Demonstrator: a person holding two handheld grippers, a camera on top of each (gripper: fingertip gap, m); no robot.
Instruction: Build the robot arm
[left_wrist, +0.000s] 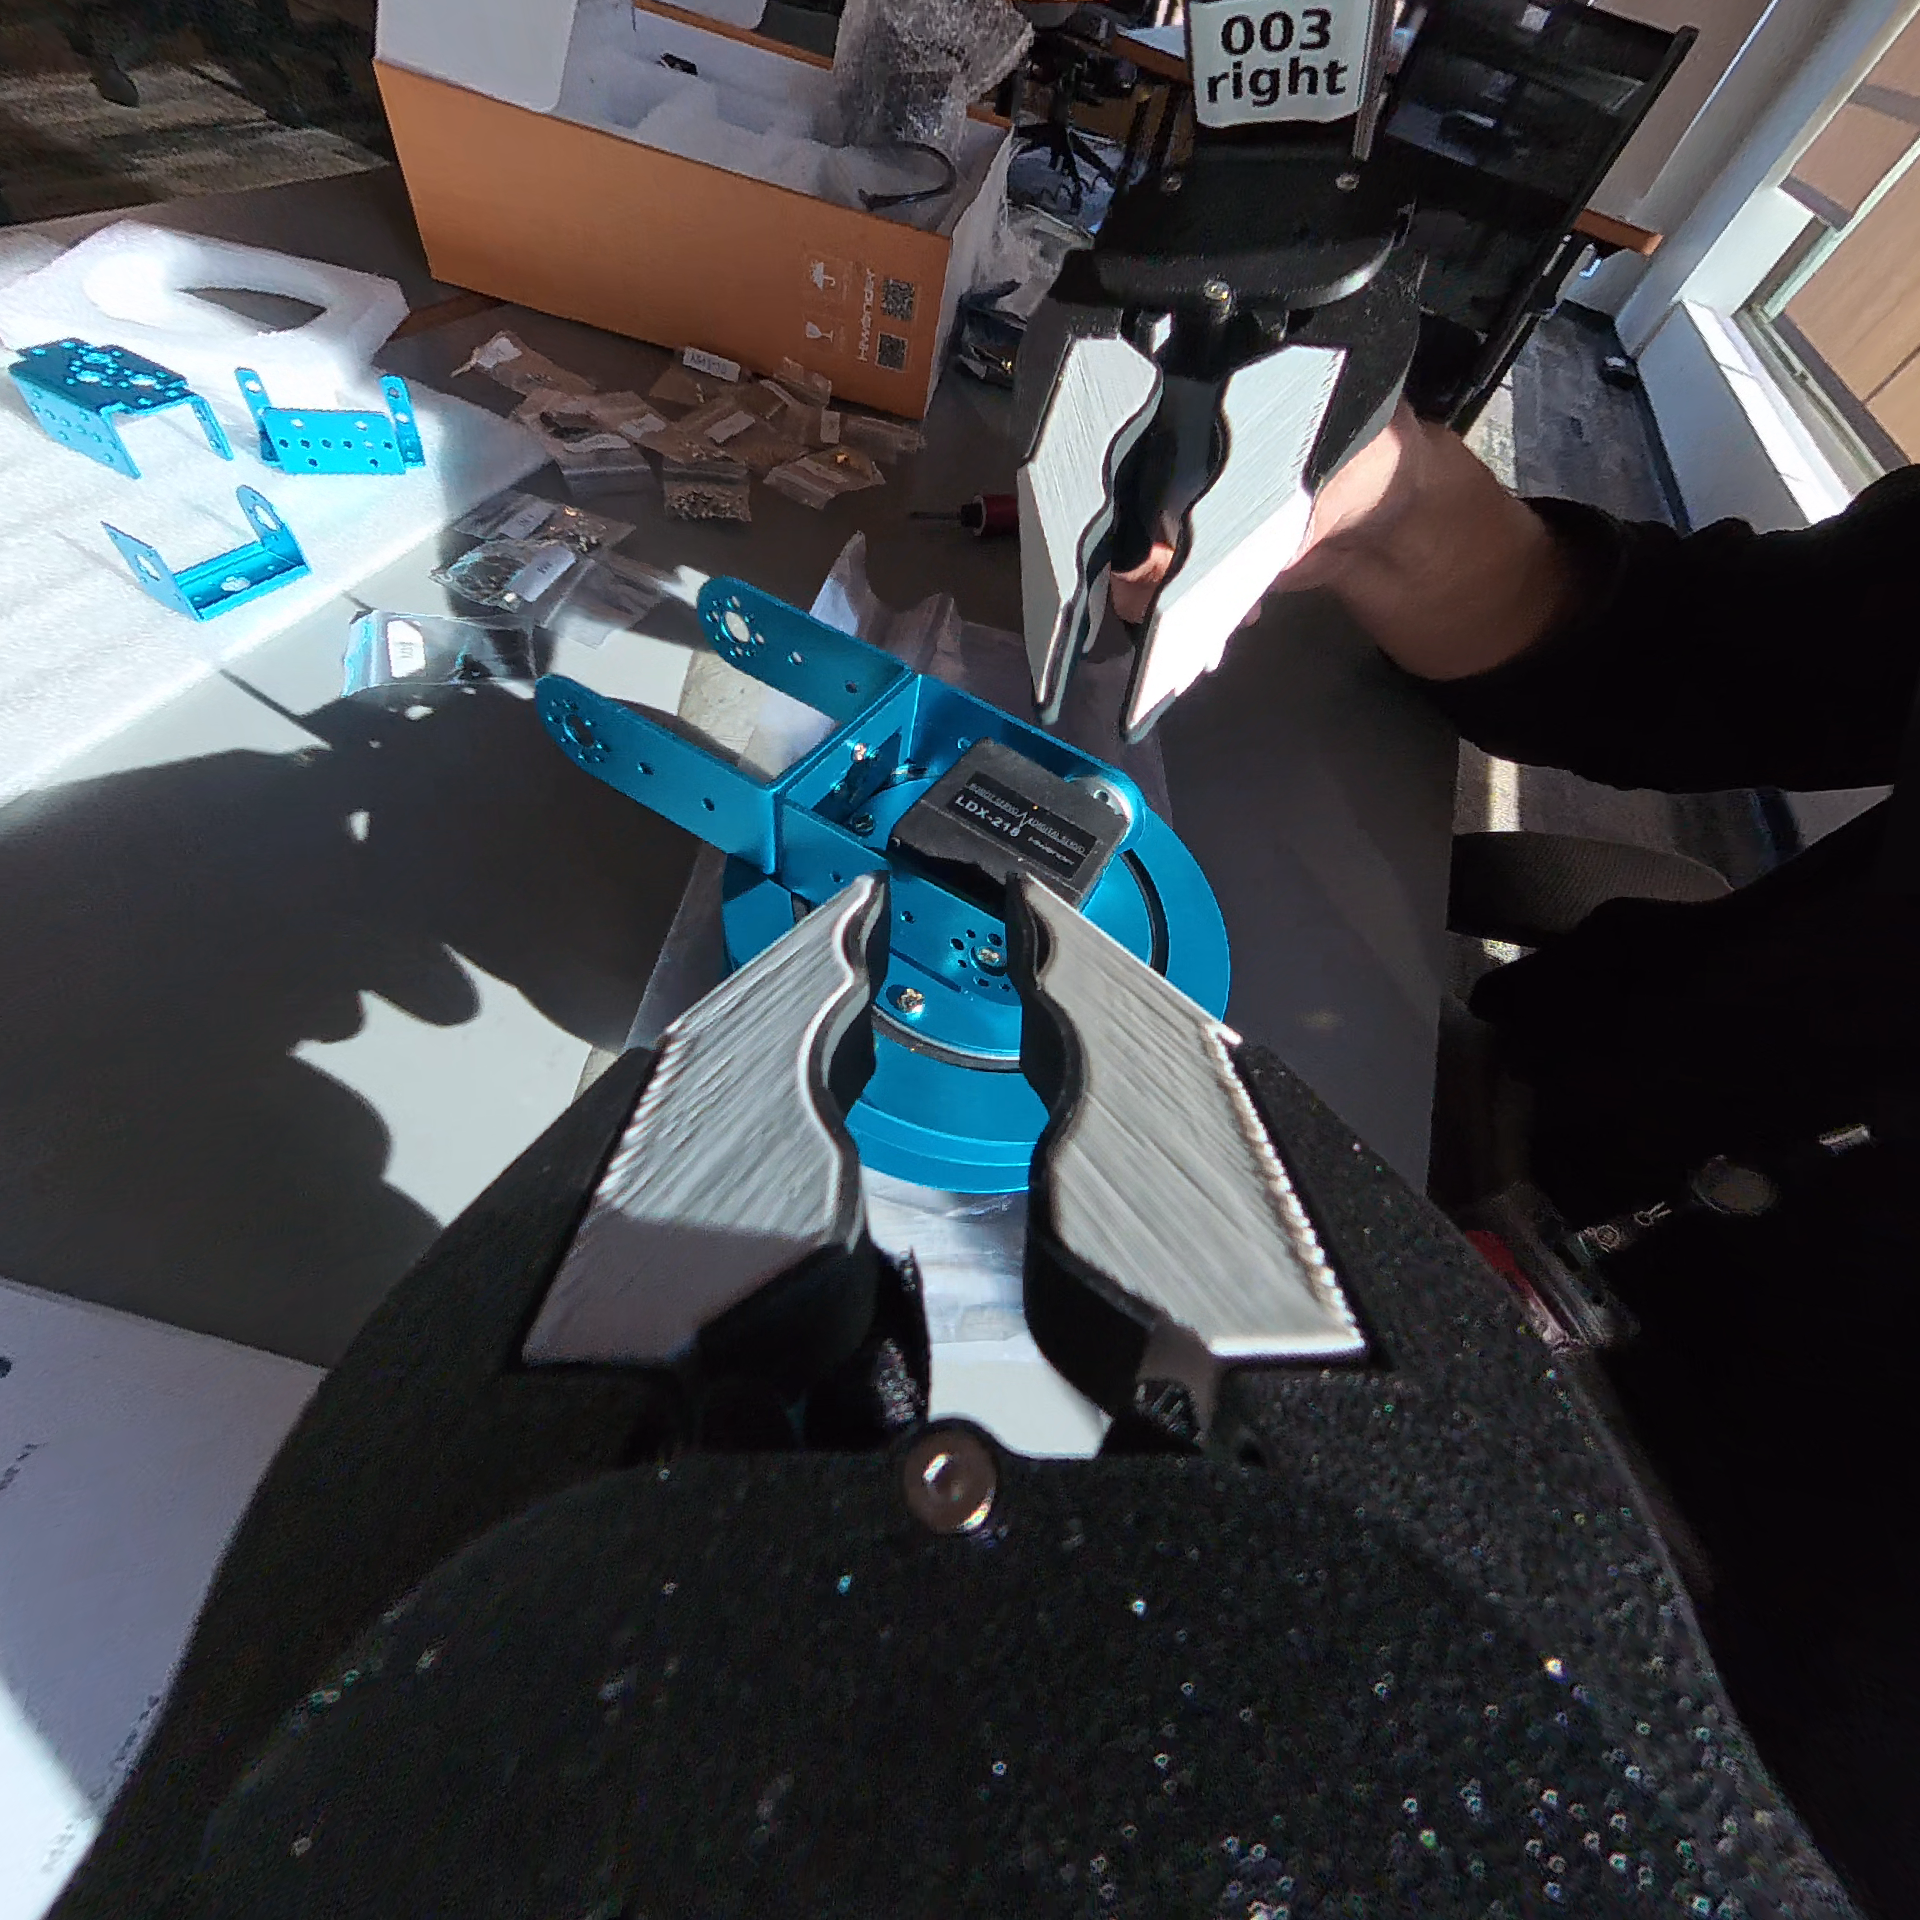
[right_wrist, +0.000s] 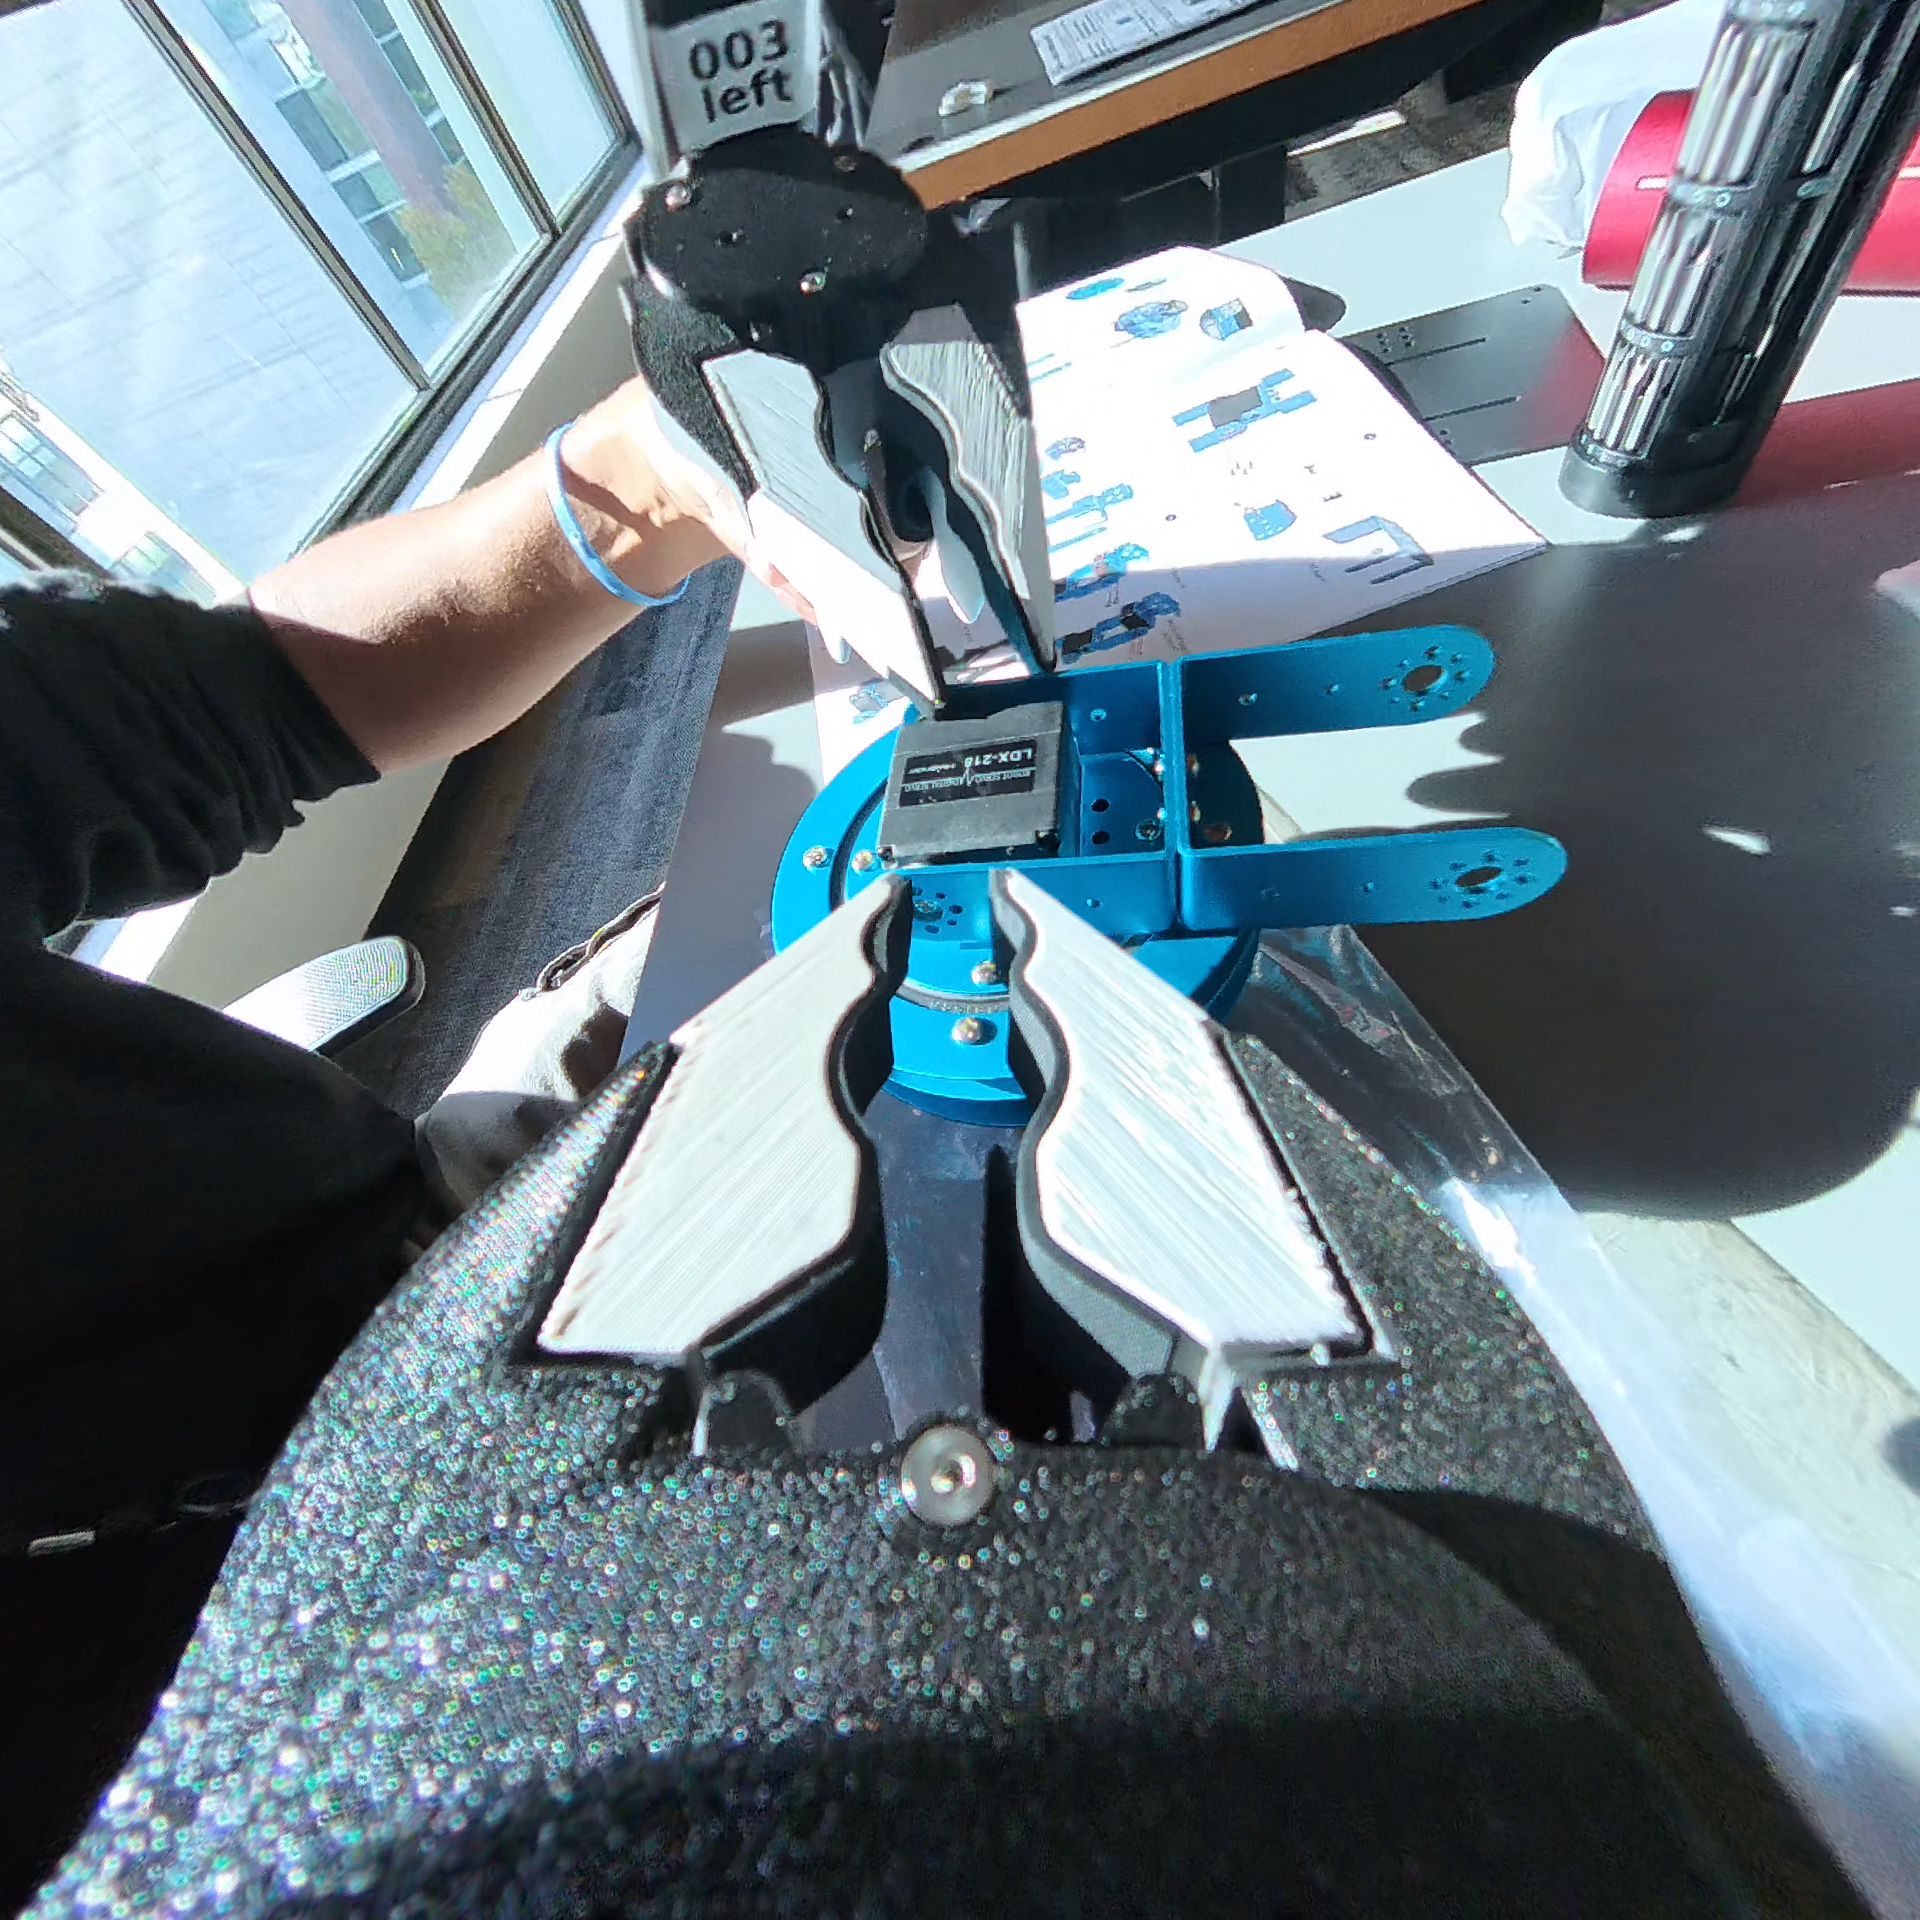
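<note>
The white table (left_wrist: 1299, 831) carries everything, half in sun and half in dark shadow. At its far side, seen only in the left wrist view, stands an open orange cardboard box (left_wrist: 665, 208), with white foam (left_wrist: 156, 301) holding three loose blue brackets (left_wrist: 332, 426) and many small hardware bags (left_wrist: 665, 436) near it. Only the right wrist view shows the open instruction booklet (right_wrist: 1247, 436), a black cylinder (right_wrist: 1725, 260) and the window (right_wrist: 260, 208).

In the middle sits the blue round base (left_wrist: 1184, 935), with a blue forked bracket (left_wrist: 727, 727) and a black servo (left_wrist: 1008, 821) mounted on top.

The left gripper (left_wrist: 940, 894) has its fingers parted, holding nothing, tips just beside the servo. The right gripper (right_wrist: 945, 883) is also released and empty, close to the base from the opposite side.
</note>
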